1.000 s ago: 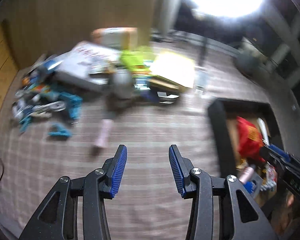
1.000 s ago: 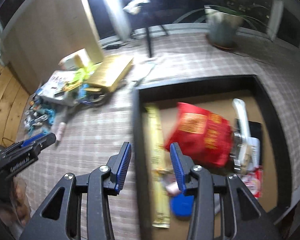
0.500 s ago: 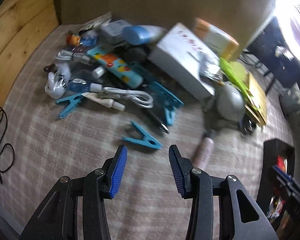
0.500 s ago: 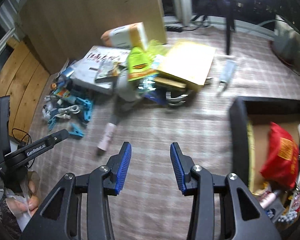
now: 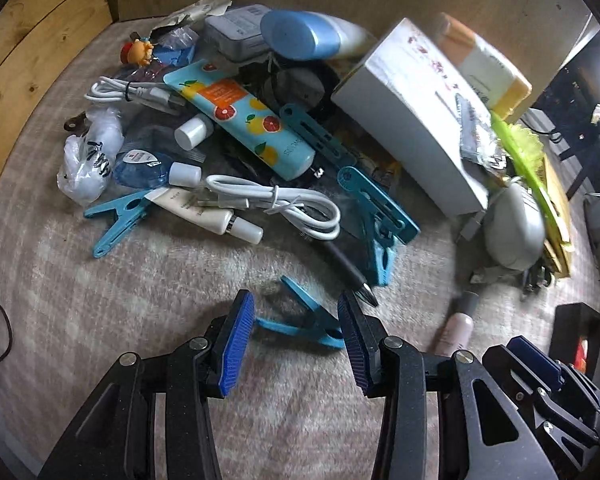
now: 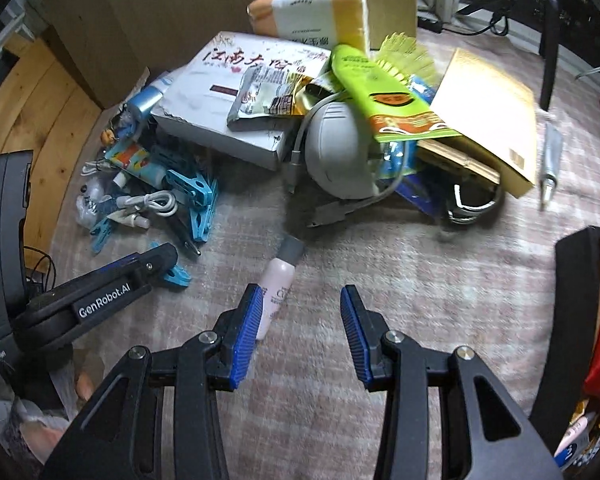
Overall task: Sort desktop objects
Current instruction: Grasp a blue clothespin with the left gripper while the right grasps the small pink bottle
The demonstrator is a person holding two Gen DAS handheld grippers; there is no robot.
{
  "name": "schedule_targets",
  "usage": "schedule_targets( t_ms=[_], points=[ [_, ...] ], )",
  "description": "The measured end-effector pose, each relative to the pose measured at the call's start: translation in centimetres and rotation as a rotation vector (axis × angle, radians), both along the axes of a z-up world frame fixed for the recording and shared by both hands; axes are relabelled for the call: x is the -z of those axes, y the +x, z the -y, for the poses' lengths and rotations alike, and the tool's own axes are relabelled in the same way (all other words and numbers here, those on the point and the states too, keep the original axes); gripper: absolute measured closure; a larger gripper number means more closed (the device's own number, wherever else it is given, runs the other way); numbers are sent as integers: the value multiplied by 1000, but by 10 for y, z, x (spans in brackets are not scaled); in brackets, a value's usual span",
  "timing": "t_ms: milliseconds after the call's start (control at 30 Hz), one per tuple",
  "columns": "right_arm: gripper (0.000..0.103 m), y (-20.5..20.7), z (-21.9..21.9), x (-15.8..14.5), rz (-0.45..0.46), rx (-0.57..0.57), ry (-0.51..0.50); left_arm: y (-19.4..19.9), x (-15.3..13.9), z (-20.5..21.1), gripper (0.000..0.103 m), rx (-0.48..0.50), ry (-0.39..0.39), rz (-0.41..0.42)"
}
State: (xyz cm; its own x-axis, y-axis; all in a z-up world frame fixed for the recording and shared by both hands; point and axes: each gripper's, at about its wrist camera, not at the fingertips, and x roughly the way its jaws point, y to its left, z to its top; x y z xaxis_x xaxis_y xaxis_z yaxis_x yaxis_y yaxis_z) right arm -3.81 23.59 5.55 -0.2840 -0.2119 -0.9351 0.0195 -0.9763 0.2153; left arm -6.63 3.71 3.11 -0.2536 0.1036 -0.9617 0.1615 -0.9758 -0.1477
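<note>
A blue clothes peg [image 5: 300, 326] lies on the checked cloth between the fingers of my left gripper [image 5: 296, 314], which stands open just above it; the pads do not press it. Behind it sprawls a pile: a black pen [image 5: 348, 268], a white cable [image 5: 284, 204], a fruit-print tube [image 5: 240, 116] and a white box [image 5: 412, 120]. My right gripper [image 6: 300, 308] is open over the cloth. A pink bottle [image 6: 278, 284] with a grey cap lies against the tip of its left finger, not between the pads. In the right wrist view the left gripper [image 6: 156, 258] hovers over the same peg [image 6: 176, 276].
A black-walled box [image 6: 572, 312] with a red packet in it stands at the right. Further back lie a grey dome-shaped device [image 6: 336, 148], a green packet [image 6: 384, 92] and a tan envelope [image 6: 488, 108]. A wooden panel walls the back. A hand [image 6: 88, 384] grips the left tool.
Both grippers have swung left, away from the black box, and dropped toward the cloth. The left now straddles the blue peg; the right has come close to the pink bottle. Jaw gaps are unchanged.
</note>
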Motion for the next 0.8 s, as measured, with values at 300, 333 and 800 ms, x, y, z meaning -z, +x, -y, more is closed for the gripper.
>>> schedule_targets(
  t_ms=[300, 333, 800],
  points=[
    [63, -13, 14, 22, 39, -35, 10, 10, 4, -13, 64, 33, -77, -47],
    [63, -13, 16, 24, 43, -44, 16, 12, 4, -13, 64, 36, -74, -51],
    [83, 9, -4, 25, 1, -58, 68, 61, 7, -10, 100, 35, -53, -65]
  ],
)
